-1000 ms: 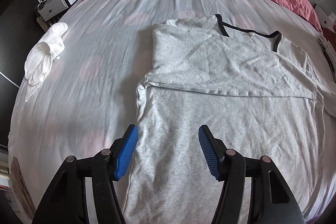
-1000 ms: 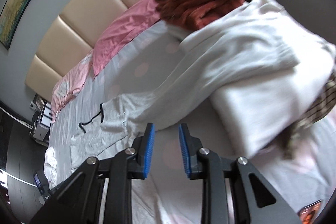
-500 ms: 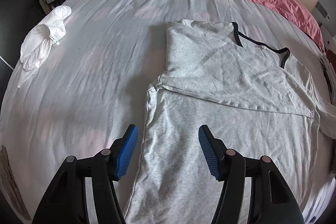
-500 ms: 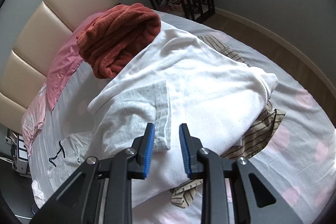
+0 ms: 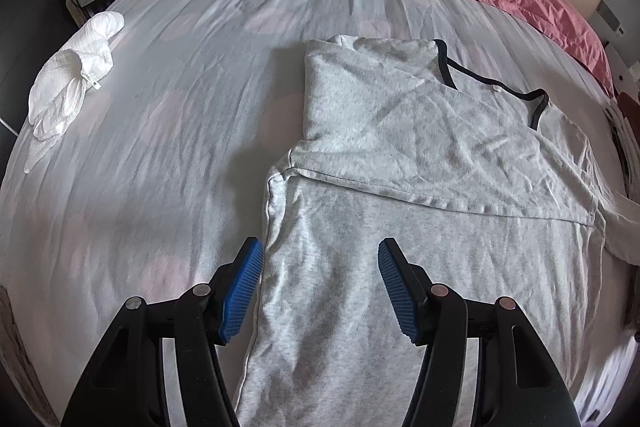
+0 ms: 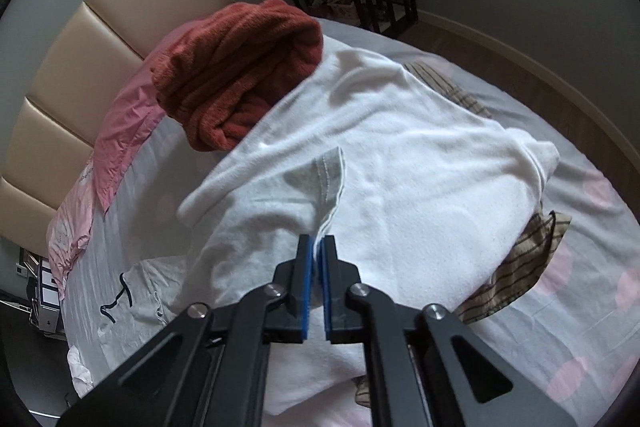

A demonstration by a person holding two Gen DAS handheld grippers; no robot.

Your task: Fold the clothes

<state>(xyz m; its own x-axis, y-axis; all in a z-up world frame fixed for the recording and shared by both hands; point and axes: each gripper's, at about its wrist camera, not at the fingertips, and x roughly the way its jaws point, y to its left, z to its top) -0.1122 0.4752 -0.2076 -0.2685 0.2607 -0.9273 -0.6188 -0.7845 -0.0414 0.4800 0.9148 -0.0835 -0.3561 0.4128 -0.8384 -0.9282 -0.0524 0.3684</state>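
Left wrist view: the left gripper [image 5: 320, 287] hovers, jaws wide open and empty, over a grey shirt [image 5: 400, 207] spread on the bed [image 5: 180, 107].

Right wrist view: the right gripper [image 6: 318, 267] has its jaws closed on the shirt's sleeve [image 6: 326, 183], which rests on a white garment [image 6: 420, 167].

both tools match: the left claw [image 5: 320, 291] and right claw [image 6: 317, 289] have black angular plastic arms with triangular cut-outs, round silver pivot screws, and ribbed blue pads [image 5: 244, 291] inside.
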